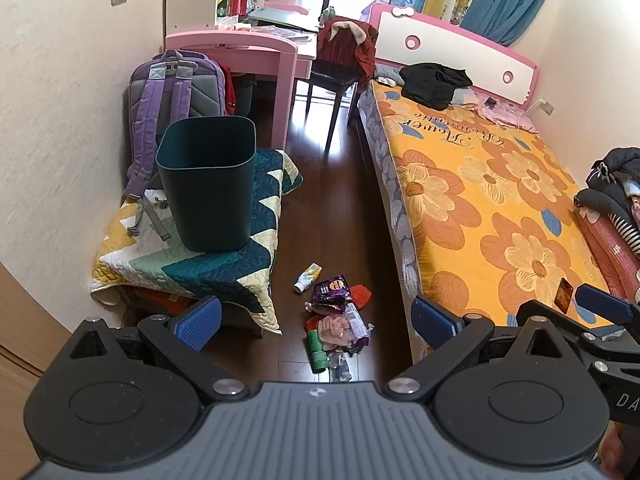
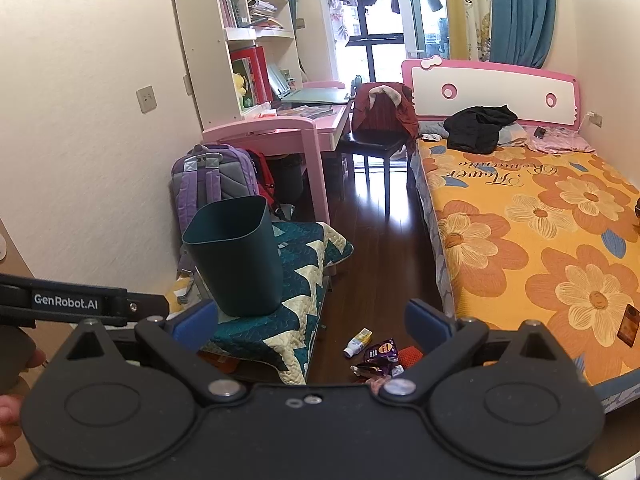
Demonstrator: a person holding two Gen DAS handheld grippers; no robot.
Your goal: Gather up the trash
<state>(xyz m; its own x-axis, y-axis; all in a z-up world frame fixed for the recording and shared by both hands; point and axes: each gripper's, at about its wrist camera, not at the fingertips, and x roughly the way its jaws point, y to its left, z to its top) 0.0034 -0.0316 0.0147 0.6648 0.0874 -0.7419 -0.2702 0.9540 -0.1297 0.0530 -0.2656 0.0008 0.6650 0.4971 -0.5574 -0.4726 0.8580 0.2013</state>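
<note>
Both jaws wide; trash [image 1: 334, 320] beside bin [image 1: 208, 184]

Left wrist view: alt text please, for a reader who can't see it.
Open left gripper above a pile of trash on dark wood floor beside a flowered bed. A dark green bin stands upright on a quilt-covered stool, left.
</note>
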